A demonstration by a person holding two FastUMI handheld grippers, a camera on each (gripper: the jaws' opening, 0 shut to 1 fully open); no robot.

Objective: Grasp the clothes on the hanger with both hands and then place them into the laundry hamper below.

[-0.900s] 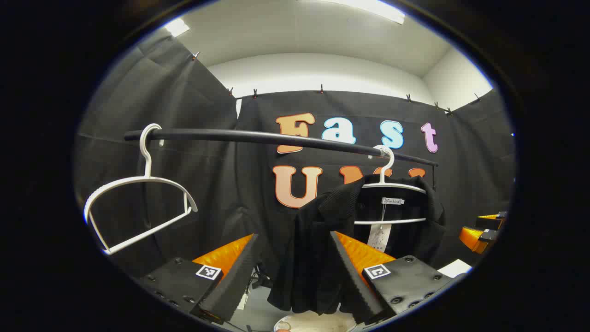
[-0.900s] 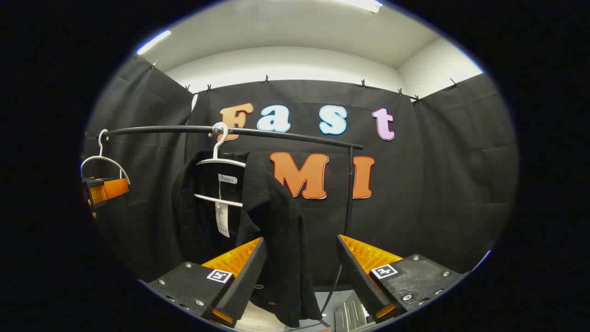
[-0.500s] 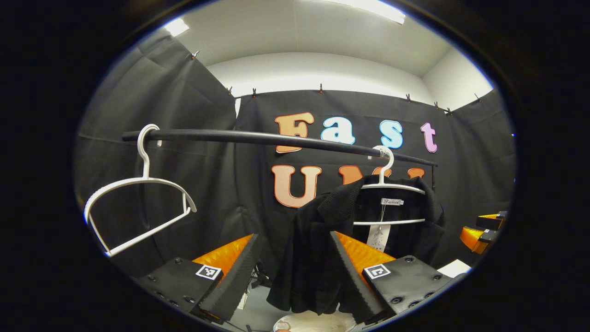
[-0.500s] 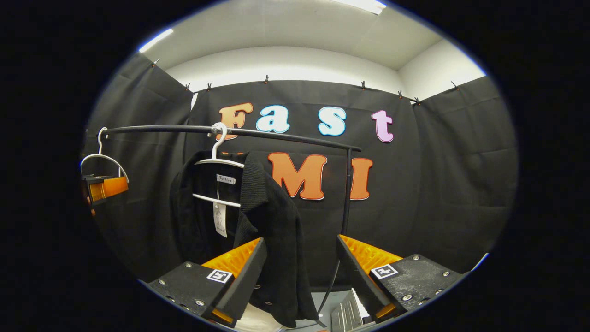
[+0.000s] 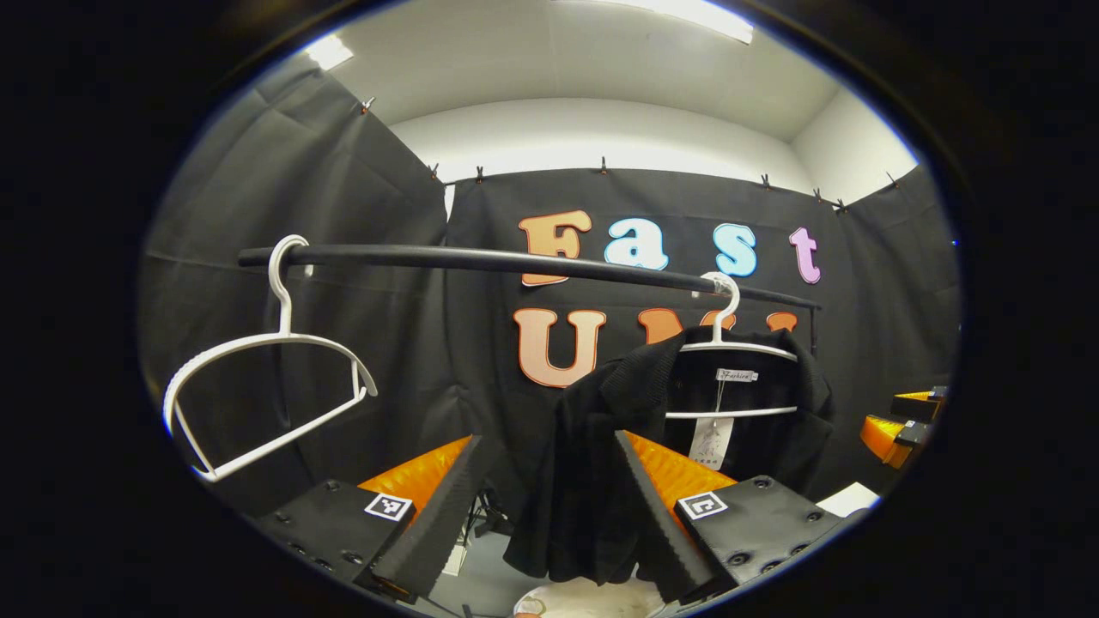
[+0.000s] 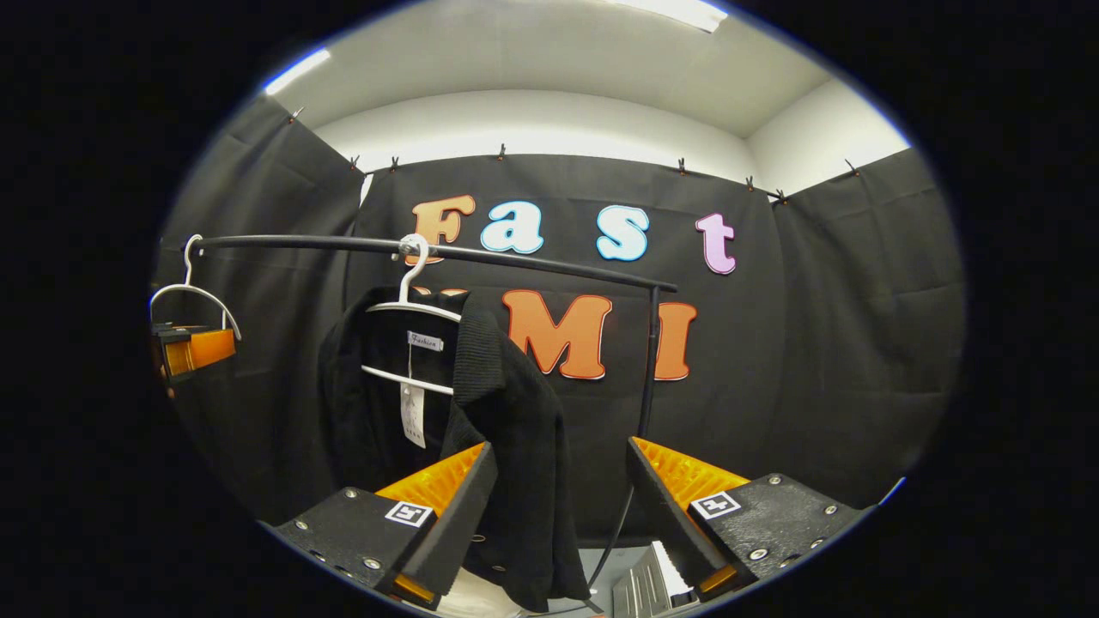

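Right gripper view: black garment [image 6: 506,446] hem perhaps hides the hamper.

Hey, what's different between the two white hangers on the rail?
The left hanger is bare; the right hanger carries a black garment with a tag. The left hanger hangs near the rail's end, turned at an angle; the right hanger hangs farther along, facing more squarely. Both are white, hooked over the same black rail.
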